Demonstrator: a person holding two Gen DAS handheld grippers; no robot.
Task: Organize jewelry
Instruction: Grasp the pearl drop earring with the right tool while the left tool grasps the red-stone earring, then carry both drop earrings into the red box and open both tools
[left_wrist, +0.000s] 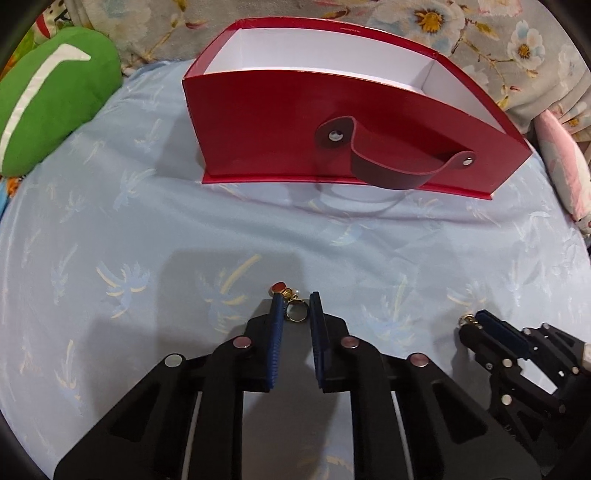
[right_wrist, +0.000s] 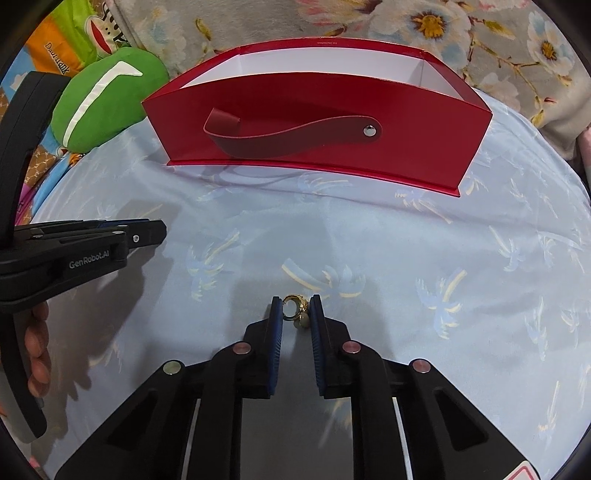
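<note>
Gripping one gold ring each off the bed sheet (left_wrist: 147, 229), the left gripper (left_wrist: 295, 308) and right gripper (right_wrist: 295, 308) were closed on them; the red box (left_wrist: 332, 147) beyond appeared empty, so both deposits remained.

1. A bed covered with a pale blue sheet (left_wrist: 129, 229) printed with faint palm-tree motifs is carrying everything.
2. An open red cardboard box with a white interior (left_wrist: 266, 147) is sitting on the far middle of the sheet, its dark red strap handle drooping down the near wall.
3. A green cushion with a white stripe (left_wrist: 48, 99) is lying at the far left edge.
4. Two small gold pieces of jewellery are lying on the near part of the sheet: a gold ring with a red stone (left_wrist: 291, 306), and a gold ring with a pearl (right_wrist: 297, 308) to its right.
5. A floral grey blanket (right_wrist: 461, 33) is bunching along the far side.
</note>
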